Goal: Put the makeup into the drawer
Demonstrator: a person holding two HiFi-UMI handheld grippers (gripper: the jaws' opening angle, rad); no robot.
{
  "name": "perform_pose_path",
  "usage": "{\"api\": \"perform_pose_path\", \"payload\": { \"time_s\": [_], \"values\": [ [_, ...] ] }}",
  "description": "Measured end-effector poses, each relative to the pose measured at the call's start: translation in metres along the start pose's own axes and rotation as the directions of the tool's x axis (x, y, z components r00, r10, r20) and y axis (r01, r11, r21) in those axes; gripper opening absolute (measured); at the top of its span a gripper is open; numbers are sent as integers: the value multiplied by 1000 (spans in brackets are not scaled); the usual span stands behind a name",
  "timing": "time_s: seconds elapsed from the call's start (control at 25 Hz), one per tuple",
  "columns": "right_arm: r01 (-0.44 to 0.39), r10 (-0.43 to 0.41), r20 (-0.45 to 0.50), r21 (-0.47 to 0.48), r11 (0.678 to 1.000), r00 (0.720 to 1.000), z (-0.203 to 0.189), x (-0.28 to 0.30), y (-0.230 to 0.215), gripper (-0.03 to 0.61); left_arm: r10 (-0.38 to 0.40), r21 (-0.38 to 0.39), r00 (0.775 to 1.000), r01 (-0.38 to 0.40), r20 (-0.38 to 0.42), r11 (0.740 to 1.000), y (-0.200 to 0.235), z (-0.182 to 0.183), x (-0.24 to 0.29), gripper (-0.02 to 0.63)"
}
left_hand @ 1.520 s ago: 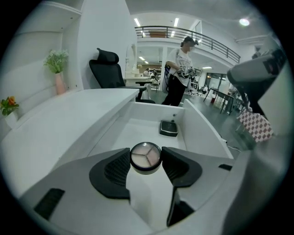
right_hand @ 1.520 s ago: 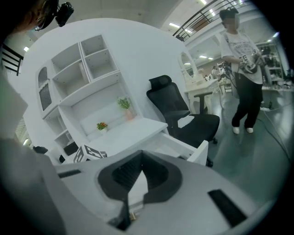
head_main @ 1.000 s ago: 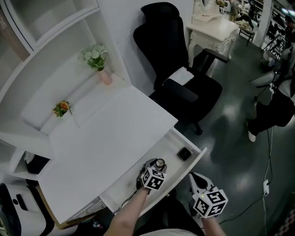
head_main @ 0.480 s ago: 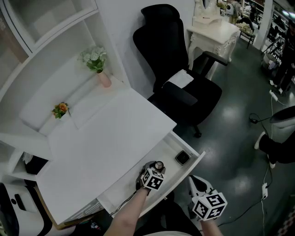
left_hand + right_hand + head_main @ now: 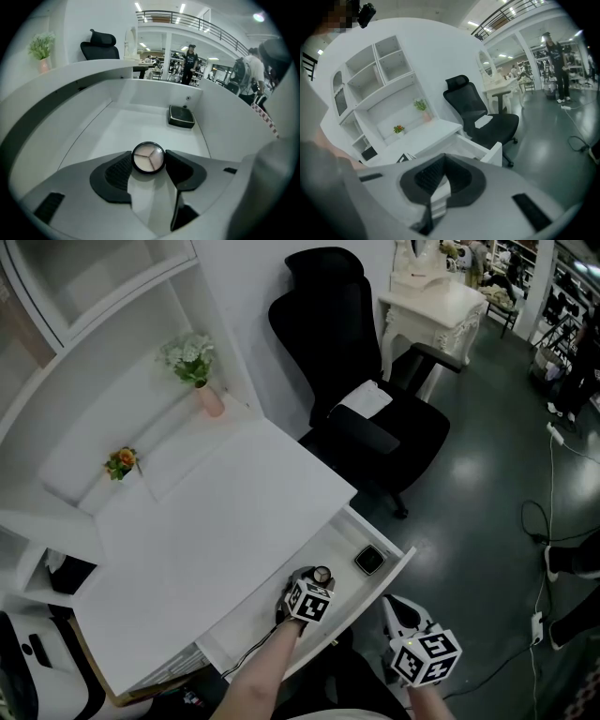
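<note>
Left gripper view showed my left gripper (image 5: 149, 158) clamped on the round compact (image 5: 148, 156), which hung over the drawer (image 5: 133, 125) floor, inside its walls.

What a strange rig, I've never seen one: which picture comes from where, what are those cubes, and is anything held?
There is no robot here. A person holds a hand tool with two fingers in each hand, and the marker cubes are part of those tools. One picture comes from a camera on the person's head, looking steeply down. The other two cameras ride on the tools and look along their fingers.

The left gripper has its fingers closed on a round makeup compact, in the open drawer of a white desk. A square black case lies in that drawer too. The right gripper hangs beside the drawer, fingers together and empty. Flowers in a pink vase stand at the desk's back.
</note>
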State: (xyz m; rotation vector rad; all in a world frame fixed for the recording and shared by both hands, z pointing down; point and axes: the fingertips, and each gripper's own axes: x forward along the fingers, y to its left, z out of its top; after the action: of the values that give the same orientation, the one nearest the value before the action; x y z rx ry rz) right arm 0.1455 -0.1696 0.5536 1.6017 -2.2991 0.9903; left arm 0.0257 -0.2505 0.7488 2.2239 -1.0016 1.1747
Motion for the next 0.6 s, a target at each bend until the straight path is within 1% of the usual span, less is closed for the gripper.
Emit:
{"api": "perform_pose_path", "payload": {
  "time_s": [0.16, 0.24, 0.44, 0.6],
  "values": [
    [-3, 3, 4, 1, 1000, 1000, 0, -1, -1, 2, -16, -39, 1000, 16, 8, 999, -2, 1, -2, 250],
    [-8, 8, 6, 2, 1000, 1000, -1, 0, 1, 2, -18, -50, 1000, 19, 22, 999, -3, 3, -5, 253],
    [-21, 21, 10, -4, 1000, 1000, 1, 1, 5, 2, -13, -78, 998, 18, 62, 997, -4, 13, -16, 255],
    [-34, 34, 16, -11, 999, 999, 3, 2, 11, 3, -4, -82, 996, 12, 90, 997, -1, 21, -30, 244]
  ]
}}
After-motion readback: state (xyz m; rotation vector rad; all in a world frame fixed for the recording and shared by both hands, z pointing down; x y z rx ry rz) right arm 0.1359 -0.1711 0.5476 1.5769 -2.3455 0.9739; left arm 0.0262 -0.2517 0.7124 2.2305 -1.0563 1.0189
